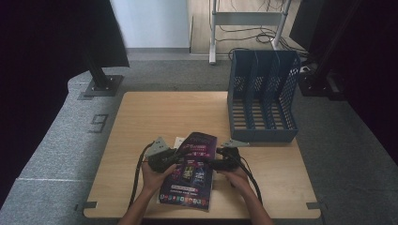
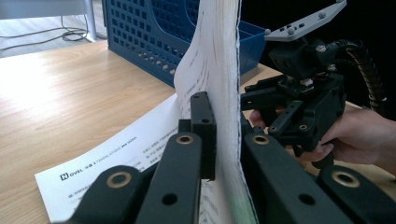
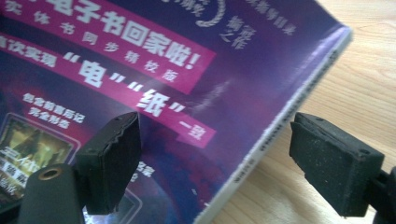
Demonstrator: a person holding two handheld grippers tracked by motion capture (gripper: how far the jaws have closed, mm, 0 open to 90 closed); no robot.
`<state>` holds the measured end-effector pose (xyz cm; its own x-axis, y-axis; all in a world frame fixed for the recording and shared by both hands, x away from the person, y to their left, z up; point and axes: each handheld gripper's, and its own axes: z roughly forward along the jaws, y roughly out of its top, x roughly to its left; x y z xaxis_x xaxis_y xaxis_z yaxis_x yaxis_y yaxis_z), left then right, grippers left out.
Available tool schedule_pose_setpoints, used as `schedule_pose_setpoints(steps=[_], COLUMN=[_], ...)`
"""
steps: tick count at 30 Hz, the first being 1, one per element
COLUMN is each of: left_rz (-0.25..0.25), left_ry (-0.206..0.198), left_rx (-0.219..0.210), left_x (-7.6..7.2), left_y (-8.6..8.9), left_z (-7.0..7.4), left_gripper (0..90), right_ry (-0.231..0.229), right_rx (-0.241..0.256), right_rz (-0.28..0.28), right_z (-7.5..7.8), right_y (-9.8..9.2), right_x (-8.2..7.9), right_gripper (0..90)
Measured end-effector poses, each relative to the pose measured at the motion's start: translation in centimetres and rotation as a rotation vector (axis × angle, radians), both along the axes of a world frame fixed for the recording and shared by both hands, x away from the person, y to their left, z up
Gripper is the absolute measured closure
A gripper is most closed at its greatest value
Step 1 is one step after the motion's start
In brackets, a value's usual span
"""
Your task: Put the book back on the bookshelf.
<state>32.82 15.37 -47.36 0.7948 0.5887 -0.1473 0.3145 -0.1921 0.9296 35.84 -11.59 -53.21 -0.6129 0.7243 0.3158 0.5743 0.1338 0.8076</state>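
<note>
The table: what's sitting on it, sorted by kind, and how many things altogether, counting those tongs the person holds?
Magazines: 1, purple cover
Loose printed sheets: 1, white, under the magazine
Blue file racks: 1
Hand-held tongs: 2, left tongs clamped on the magazine's pages, right tongs open around its edge
Total: 5

The magazine (image 3: 154, 70) has a glossy purple paper cover and rough-cut white page edges. Under it lies a matt white paper sheet (image 2: 112, 158). The bench (image 1: 159, 117) is smooth pale wood. At two o'clock, the file rack (image 1: 263, 93) is perforated blue plastic.
</note>
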Motion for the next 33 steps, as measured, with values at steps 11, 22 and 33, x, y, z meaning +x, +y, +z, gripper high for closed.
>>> schedule_pose_setpoints(steps=[11,22,33], left_rz=[0.0,0.029,0.04], left_ry=[0.025,0.094,0.136], left_rx=[-0.009,0.024,0.032], left_x=[0.5,1.6,2.4], left_y=[0.4,0.5,0.5], left_z=[-0.5,-2.3,-3.5], left_gripper=[87.7,87.6,87.6], right_ry=[-0.014,-0.032,-0.019], right_rx=[-0.018,-0.041,-0.07], right_rz=[0.006,-0.002,-0.009], right_z=[0.2,0.5,0.1], right_y=[0.2,0.3,0.4], right_x=[-0.2,-0.5,-0.3], right_gripper=[21.1,24.9,26.1])
